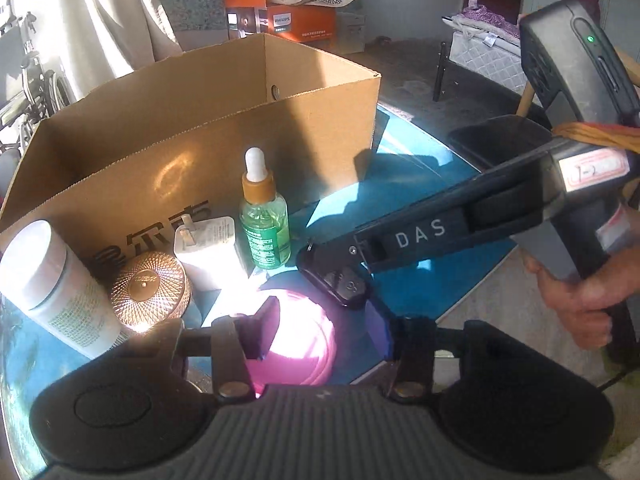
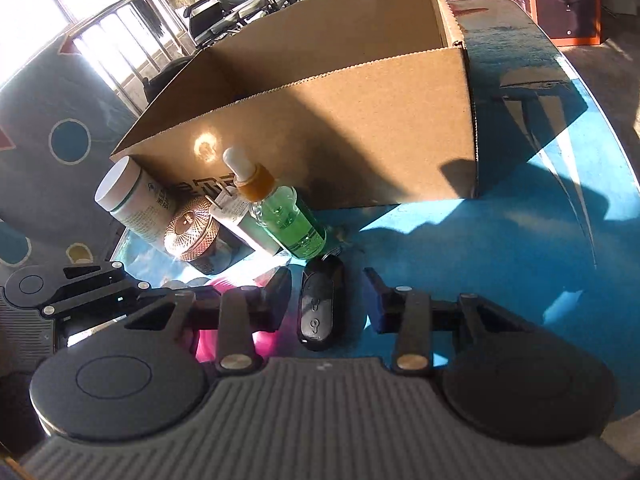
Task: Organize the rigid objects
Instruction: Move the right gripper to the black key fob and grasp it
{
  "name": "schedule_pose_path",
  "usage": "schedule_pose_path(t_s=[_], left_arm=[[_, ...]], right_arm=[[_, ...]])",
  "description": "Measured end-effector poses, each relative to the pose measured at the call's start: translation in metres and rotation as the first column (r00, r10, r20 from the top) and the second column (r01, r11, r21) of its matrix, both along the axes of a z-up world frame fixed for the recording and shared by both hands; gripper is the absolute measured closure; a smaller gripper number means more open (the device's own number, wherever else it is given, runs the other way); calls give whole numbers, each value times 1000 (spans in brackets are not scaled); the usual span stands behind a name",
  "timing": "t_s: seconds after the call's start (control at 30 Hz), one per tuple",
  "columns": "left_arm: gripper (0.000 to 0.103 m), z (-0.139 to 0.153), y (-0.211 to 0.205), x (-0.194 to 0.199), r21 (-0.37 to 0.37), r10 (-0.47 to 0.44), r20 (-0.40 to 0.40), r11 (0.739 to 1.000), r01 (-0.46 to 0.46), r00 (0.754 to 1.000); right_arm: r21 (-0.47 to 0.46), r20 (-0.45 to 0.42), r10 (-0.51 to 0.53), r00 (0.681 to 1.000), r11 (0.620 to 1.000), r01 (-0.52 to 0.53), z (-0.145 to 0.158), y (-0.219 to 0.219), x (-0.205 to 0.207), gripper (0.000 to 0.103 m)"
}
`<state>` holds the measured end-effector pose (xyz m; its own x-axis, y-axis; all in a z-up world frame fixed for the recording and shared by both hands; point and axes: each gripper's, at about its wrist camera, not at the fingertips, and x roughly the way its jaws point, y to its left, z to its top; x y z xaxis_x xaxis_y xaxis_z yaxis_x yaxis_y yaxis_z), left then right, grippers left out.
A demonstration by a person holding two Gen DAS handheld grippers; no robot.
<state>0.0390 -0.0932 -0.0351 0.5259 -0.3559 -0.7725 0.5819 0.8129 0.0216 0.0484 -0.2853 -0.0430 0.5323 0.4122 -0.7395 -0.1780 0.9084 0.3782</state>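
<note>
While the left wrist view is half washed out by sun, you can still make out the left gripper (image 1: 320, 330) sitting with its fingers spread wide around a pink round thing (image 1: 296, 344) on the blue table (image 1: 420, 292), not squeezing it. Behind that, a row sits right against the front wall of the open cardboard box (image 1: 192, 120): a white tub (image 1: 52, 284) tipped over, a copper-lidded jar (image 1: 149, 289), a white charger plug (image 1: 208, 250) and a green dropper bottle (image 1: 264, 216) standing upright. The right gripper (image 1: 332, 276) reaches in from the right side, with a hand (image 1: 576, 300) on its handle, and its tip is down over a black key fob (image 1: 348, 288). Can't tell from this angle if it's pinching.

Over in the right wrist view it's clearer: the right gripper (image 2: 327, 300) is wide open, both fingers well clear of the key fob (image 2: 320, 304), which lies flat on the table (image 2: 500, 248) between them, just in front of the dropper bottle (image 2: 288, 216). The box (image 2: 340, 120) is behind, and the left gripper (image 2: 80, 292) pokes in at the left edge.
</note>
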Motion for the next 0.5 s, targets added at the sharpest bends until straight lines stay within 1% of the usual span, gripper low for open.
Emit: schedule_pose_path(t_s=[0.07, 0.13, 0.2, 0.37, 0.5], left_arm=[[60, -3, -5, 0, 16, -9, 14, 1000, 8, 1000], [62, -5, -7, 0, 27, -19, 19, 999, 19, 1000], [63, -7, -9, 1, 35, -30, 20, 999, 29, 999], [63, -8, -15, 3, 43, -53, 19, 998, 52, 998], [63, -9, -21, 3, 45, -80, 20, 996, 79, 997]], right_arm=[[-27, -5, 28, 1000, 999, -29, -4, 7, 6, 68], [-39, -18, 50, 999, 998, -51, -8, 11, 11, 74], [-48, -23, 68, 997, 996, -69, -12, 14, 16, 77], [-71, -17, 93, 996, 993, -94, -12, 18, 22, 80], [-94, -16, 81, 997, 992, -82, -11, 13, 18, 84]])
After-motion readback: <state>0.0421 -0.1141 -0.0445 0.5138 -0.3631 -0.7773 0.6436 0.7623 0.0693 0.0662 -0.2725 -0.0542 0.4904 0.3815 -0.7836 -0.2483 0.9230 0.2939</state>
